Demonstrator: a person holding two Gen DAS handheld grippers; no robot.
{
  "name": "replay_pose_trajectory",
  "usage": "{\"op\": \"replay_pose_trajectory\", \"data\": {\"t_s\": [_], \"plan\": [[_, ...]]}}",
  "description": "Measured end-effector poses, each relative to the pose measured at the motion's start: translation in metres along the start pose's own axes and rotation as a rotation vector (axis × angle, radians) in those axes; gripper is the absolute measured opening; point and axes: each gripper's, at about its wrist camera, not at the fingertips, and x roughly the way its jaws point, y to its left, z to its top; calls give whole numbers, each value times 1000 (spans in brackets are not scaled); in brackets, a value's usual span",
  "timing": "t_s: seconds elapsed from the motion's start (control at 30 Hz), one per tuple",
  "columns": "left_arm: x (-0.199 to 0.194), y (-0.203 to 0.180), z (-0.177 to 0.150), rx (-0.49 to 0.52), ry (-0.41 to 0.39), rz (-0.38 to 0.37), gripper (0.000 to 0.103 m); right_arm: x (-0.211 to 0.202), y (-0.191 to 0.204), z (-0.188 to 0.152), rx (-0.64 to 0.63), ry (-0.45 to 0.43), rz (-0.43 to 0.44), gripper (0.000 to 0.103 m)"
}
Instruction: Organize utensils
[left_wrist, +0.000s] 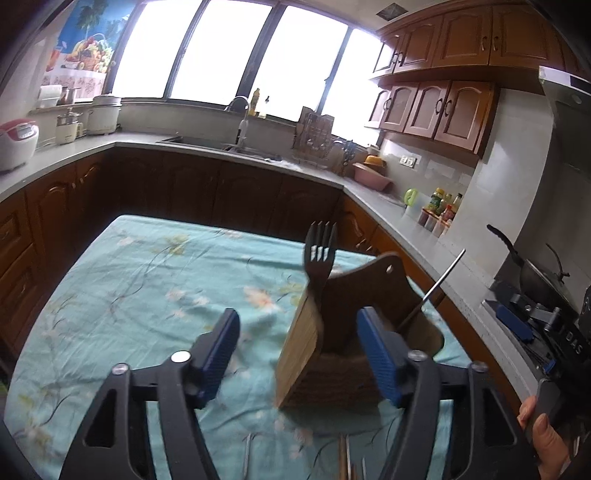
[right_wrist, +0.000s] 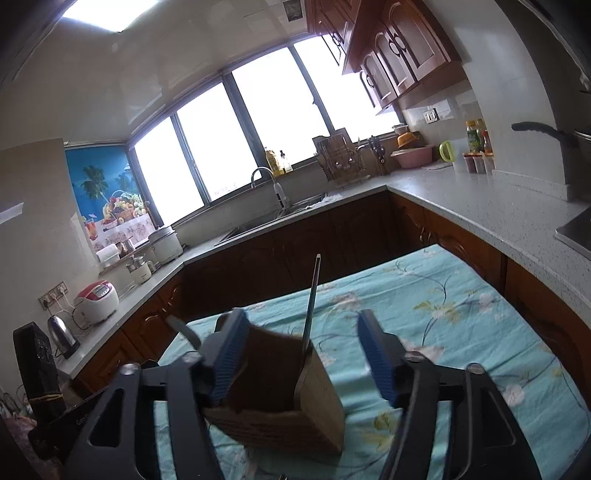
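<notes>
A wooden utensil holder (left_wrist: 299, 347) stands on the table with the teal flowered cloth (left_wrist: 147, 288). A black fork (left_wrist: 319, 254) sticks up from it, tines on top, and a thin metal utensil (left_wrist: 441, 282) leans out to the right. My left gripper (left_wrist: 299, 350) is open just in front of the holder; its pads do not press on it. In the right wrist view the holder (right_wrist: 310, 406) sits low between the fingers of my open right gripper (right_wrist: 302, 356), with the metal utensil (right_wrist: 312, 295) rising from it. Neither gripper holds anything.
Loose utensils (left_wrist: 347, 458) lie on the cloth at the near edge. A hand (left_wrist: 543, 432) holds the other gripper at the right. Counters ring the table, with a sink (left_wrist: 221, 146), a rice cooker (right_wrist: 98, 297), a kettle (right_wrist: 62, 336) and a wok (left_wrist: 535, 277) on the stove.
</notes>
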Motion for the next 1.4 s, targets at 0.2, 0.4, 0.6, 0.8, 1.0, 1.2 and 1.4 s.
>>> {"op": "replay_pose_trajectory", "data": {"t_s": [0.2, 0.4, 0.6, 0.8, 1.0, 1.2, 1.4], "plan": [[-41, 12, -29, -33, 64, 26, 79, -30, 3, -24, 14, 39, 33, 87], [-86, 26, -54, -69, 100, 51, 79, -68, 16, -50, -20, 60, 39, 89], [-126, 31, -73, -102, 121, 61, 79, -103, 27, -69, -62, 71, 39, 89], [-155, 28, -91, -81, 130, 64, 78, -123, 30, -88, -58, 114, 33, 89], [-172, 26, -107, -67, 137, 71, 79, -136, 30, -107, -49, 156, 25, 89], [-181, 24, -116, -58, 154, 84, 79, -145, 32, -129, -63, 199, 7, 89], [-180, 24, -119, -41, 176, 107, 79, -143, 34, -145, -71, 240, -5, 89]]}}
